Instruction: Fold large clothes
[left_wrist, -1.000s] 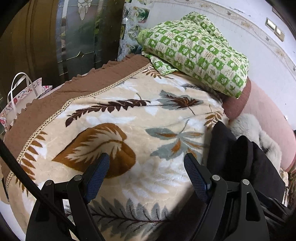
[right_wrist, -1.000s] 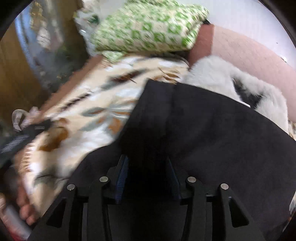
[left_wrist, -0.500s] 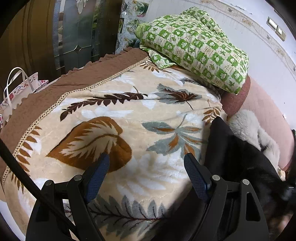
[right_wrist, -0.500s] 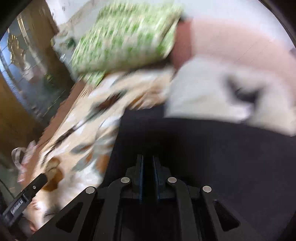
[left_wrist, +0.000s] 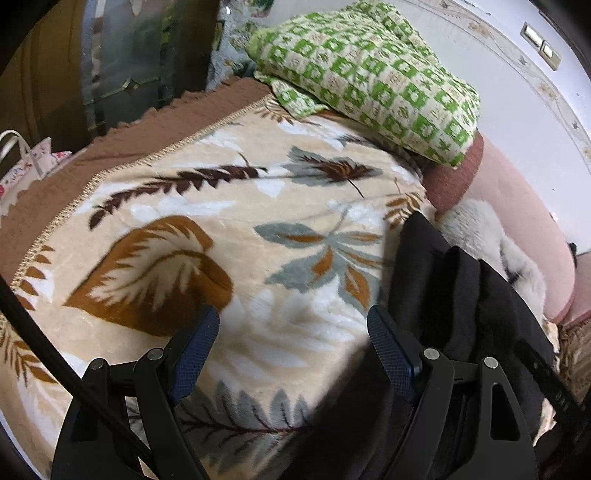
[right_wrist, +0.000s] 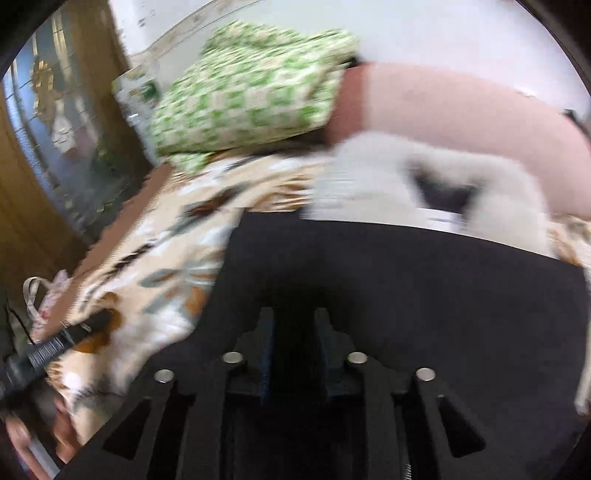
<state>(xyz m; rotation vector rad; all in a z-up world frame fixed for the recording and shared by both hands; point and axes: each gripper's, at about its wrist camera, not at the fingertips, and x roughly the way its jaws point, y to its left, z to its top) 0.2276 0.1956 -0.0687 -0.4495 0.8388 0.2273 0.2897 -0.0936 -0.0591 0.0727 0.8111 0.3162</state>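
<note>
On a bed spread with a leaf-patterned blanket (left_wrist: 258, 229), a black garment (right_wrist: 406, 288) is seen lying in soft folds along the blanket's right-hand side, directly beneath and ahead of the right gripper (right_wrist: 293, 350).

Nearest the lens in the right wrist view, that gripper's jaws are shown narrowly parted, having just been opening from an almost closed position; black cloth fills the gap, yet whether the blue pads are pressing on it cannot be told through the blur. The left gripper (left_wrist: 291, 350) is held wide apart above bare blanket with nothing between its fingers, the garment's edge lying just beside its right finger (left_wrist: 391, 354).

Farther off, a white fluffy item (left_wrist: 487, 240) is seen touching the garment's far edge, and beyond it a green checked quilt (left_wrist: 369, 77) is piled against the pink headboard (left_wrist: 517, 192).

Several risks are judged likely. A loosened hold on the right could let the fold slip and fall open. Dark cloth against dark fingers leaves layers hard to separate, so more than one thickness might be taken. The plush blanket could be pinched along with the garment if the left gripper is closed too low. The fluffy item might be dragged should the far edge be pulled.
</note>
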